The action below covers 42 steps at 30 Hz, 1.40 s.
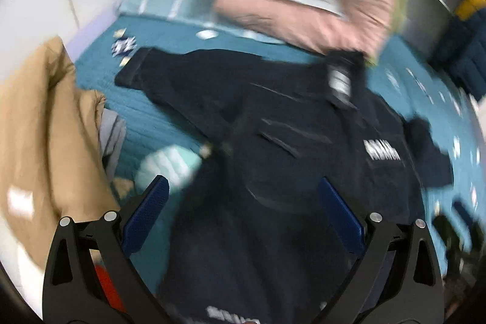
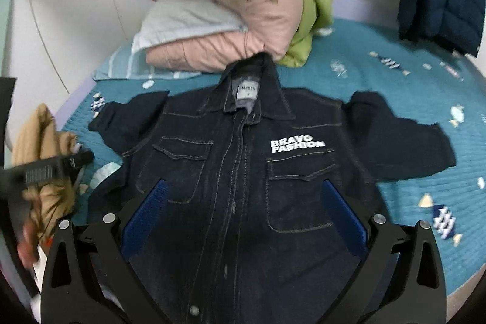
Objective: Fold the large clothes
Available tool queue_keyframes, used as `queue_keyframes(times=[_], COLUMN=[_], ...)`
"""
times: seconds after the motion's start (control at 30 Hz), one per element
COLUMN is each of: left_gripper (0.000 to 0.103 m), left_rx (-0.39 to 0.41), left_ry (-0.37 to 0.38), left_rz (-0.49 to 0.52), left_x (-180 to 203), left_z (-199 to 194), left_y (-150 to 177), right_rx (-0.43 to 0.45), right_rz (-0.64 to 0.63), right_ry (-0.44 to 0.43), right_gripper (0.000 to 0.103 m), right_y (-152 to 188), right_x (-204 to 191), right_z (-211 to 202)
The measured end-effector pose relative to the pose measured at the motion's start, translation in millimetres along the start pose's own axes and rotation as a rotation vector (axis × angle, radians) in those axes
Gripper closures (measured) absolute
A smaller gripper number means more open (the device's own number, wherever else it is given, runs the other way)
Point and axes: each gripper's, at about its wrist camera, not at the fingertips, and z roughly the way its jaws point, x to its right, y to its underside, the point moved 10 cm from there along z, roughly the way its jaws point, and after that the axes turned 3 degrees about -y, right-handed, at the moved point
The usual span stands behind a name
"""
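Both the left tongs and right tongs hang spread wide and empty over the dark denim jacket, which lies flat, front up, sleeves out on the bed just ahead, no fold made yet.

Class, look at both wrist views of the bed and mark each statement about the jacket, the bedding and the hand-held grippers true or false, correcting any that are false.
1. The dark denim jacket lies front up, spread on the teal bedspread. True.
2. The jacket is already folded in half. False: it lies open and flat, both sleeves out to the sides.
3. The right hand-held gripper is clamped on the collar. False: its jaws stand wide open, holding nothing.
4. A pink quilt is piled beyond the collar. True.
5. The left hand-held gripper is open. True.
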Motion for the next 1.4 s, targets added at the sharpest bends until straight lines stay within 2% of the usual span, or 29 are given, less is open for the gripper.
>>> queue_keyframes(times=[0.07,0.2,0.3,0.4,0.5,0.63,0.67,0.7,0.77,0.8,0.87,0.93,0.97,1.0,1.03,1.07,1.13,1.2,1.3,1.4], left_gripper=[0.005,0.005,0.005,0.005,0.005,0.006,0.009,0.013,0.034,0.039,0.068,0.097,0.097,0.097,0.097,0.097,0.097,0.097,0.097,0.097], left_rx=[-0.037,-0.061,-0.050,-0.069,-0.099,-0.131,-0.131,-0.136,-0.135,-0.134,-0.122,-0.076,-0.054,-0.001,0.033,0.064,0.157,0.246,0.336,0.367], left_ry=[-0.048,-0.074,-0.034,-0.032,-0.040,-0.008,-0.002,-0.004,-0.020,-0.032,-0.052,-0.009,-0.007,-0.011,-0.016,-0.016,0.014,0.039,0.068,0.104], left_rz=[-0.120,-0.254,-0.305,-0.337,-0.375,-0.441,-0.453,-0.465,-0.480,-0.474,-0.463,-0.466,-0.476,-0.481,-0.471,-0.464,-0.446,-0.418,-0.375,-0.312], left_x=[-44,-97,-114,-128,-139,-154,-158,-162,-168,-171,-175,-177,-179,-181,-181,-178,-170,-159,-143,-117], left_z=[30,75,99,124,147,170,173,177,180,181,181,173,168,154,142,131,96,57,11,-17], left_y=[-25,-65,-91,-107,-116,-123,-124,-125,-126,-127,-128,-131,-131,-135,-137,-138,-143,-143,-138,-131], right_rx=[-0.013,-0.036,-0.053,-0.071,-0.081,-0.090,-0.091,-0.090,-0.086,-0.086,-0.087,-0.090,-0.089,-0.090,-0.095,-0.101,-0.118,-0.126,-0.200,-0.274], right_rz=[-0.007,-0.020,-0.035,-0.044,-0.056,-0.076,-0.080,-0.084,-0.086,-0.087,-0.087,-0.094,-0.102,-0.111,-0.122,-0.123,-0.126,-0.127,-0.124,-0.107], right_ry=[-0.004,-0.017,-0.017,-0.026,-0.035,-0.048,-0.054,-0.061,-0.073,-0.085,-0.100,-0.131,-0.146,-0.156,-0.189,-0.211,-0.277,-0.345,-0.455,-0.442], right_gripper=[0.006,0.006,0.006,0.006,0.006,0.006,0.006,0.006,0.006,0.006,0.006,0.007,0.009,0.019,0.037,0.045,0.074,0.080,0.088,0.091], right_y=[-3,-5,-8,-9,-9,-11,-12,-14,-16,-18,-22,-25,-27,-27,-29,-30,-31,-32,-22,-10], right_x=[-1,-6,-9,-13,-19,-32,-35,-39,-47,-52,-62,-76,-85,-92,-104,-112,-133,-155,-189,-200], right_z=[19,53,78,98,112,127,131,134,141,146,155,165,171,176,184,190,202,210,229,253])
